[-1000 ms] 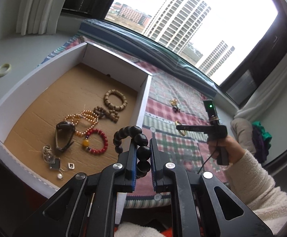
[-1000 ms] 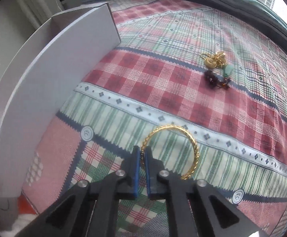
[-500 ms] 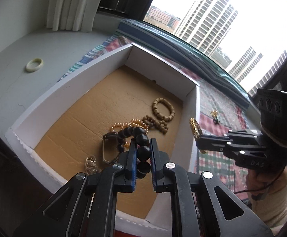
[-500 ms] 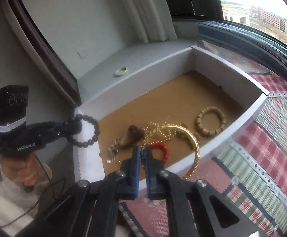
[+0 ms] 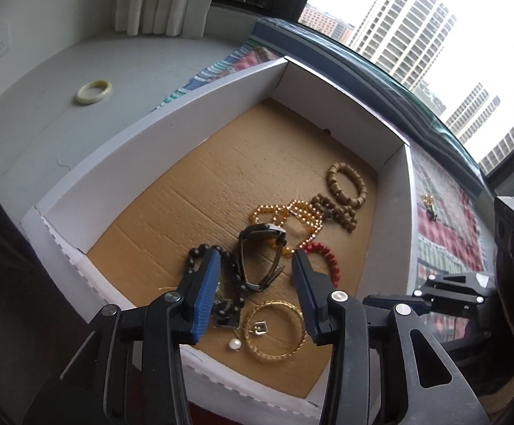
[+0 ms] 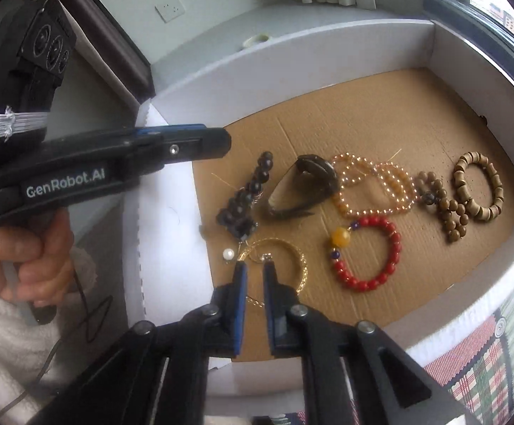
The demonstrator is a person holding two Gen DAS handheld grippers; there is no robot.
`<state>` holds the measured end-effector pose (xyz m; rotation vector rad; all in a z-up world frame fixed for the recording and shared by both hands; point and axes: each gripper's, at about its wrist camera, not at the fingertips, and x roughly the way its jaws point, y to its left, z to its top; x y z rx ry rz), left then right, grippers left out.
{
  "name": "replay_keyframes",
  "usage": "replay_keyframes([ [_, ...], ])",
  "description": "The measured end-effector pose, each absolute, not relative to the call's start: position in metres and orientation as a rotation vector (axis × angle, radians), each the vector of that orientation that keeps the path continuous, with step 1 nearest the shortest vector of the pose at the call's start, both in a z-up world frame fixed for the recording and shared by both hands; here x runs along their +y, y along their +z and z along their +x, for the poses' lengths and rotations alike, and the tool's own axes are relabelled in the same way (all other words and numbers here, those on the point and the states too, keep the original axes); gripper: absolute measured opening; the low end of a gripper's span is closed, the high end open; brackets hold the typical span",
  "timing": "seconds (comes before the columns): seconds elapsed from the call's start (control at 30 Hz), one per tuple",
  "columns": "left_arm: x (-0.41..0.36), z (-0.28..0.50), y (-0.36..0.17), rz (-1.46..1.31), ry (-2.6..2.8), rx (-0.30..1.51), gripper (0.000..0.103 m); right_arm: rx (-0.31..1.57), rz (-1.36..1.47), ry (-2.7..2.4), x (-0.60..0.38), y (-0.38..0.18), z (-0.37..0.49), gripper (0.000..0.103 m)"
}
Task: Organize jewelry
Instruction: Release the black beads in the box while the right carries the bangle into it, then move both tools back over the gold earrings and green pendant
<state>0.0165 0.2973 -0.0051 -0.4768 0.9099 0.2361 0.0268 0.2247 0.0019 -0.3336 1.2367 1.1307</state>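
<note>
A white box [image 5: 171,131] with a brown cardboard floor holds the jewelry. My left gripper [image 5: 255,260] is open and empty above the box's near end; the dark bead bracelet [image 5: 200,251] lies on the floor under it, also in the right wrist view [image 6: 248,194]. My right gripper [image 6: 254,270] is open just above the gold bangle [image 6: 292,255], which lies flat on the floor, also in the left wrist view [image 5: 276,333]. A red bead bracelet [image 6: 366,251], a watch [image 6: 304,186], amber beads [image 6: 373,186] and wooden bracelets [image 6: 476,186] lie further in.
A pale jade bangle [image 5: 94,91] lies on the grey sill left of the box. A small gold and dark trinket [image 5: 428,205] lies on the plaid cloth [image 5: 444,209] right of the box. A pearl [image 6: 228,254] and small charms sit beside the gold bangle.
Both grippers have opened over the box. The dark bead bracelet and the gold bangle have dropped out of them and now lie on the box floor.
</note>
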Motion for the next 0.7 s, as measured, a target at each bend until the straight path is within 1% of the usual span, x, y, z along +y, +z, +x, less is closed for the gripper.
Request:
replay_keyframes([
  [0.03, 0.290, 0.015, -0.001, -0.467, 0.225, 0.894, 0.050, 1.208, -0.319, 1.116, 0.213, 0.010, 0.028, 0.031],
  [0.07, 0.281, 0.014, 0.004, -0.459, 0.206, 0.880, 0.052, 1.166, -0.310, 1.093, 0.199, 0.018, 0.029, 0.044],
  [0.1, 0.270, 0.013, 0.007, -0.451, 0.182, 0.869, 0.058, 1.122, -0.307, 1.063, 0.182, 0.025, 0.029, 0.050],
  [0.13, 0.257, 0.014, 0.012, -0.438, 0.151, 0.858, 0.062, 1.084, -0.306, 1.028, 0.165, 0.029, 0.028, 0.051],
  [0.27, 0.188, 0.025, 0.023, -0.377, -0.017, 0.841, 0.069, 1.004, -0.232, 0.830, 0.076, 0.028, 0.036, 0.053],
  [0.33, 0.150, 0.034, 0.024, -0.350, -0.111, 0.846, 0.077, 0.974, -0.205, 0.681, 0.031, 0.013, 0.043, 0.053],
  [0.4, 0.113, 0.047, 0.016, -0.320, -0.196, 0.868, 0.083, 0.951, -0.211, 0.500, -0.014, -0.007, 0.044, 0.053],
  [0.57, 0.039, 0.091, -0.035, -0.263, -0.266, 0.975, 0.085, 0.980, -0.155, 0.157, -0.128, -0.047, 0.041, 0.053],
  [0.7, 0.002, 0.127, -0.083, -0.189, -0.231, 1.061, 0.085, 1.024, -0.073, 0.037, -0.185, -0.072, 0.037, 0.053],
])
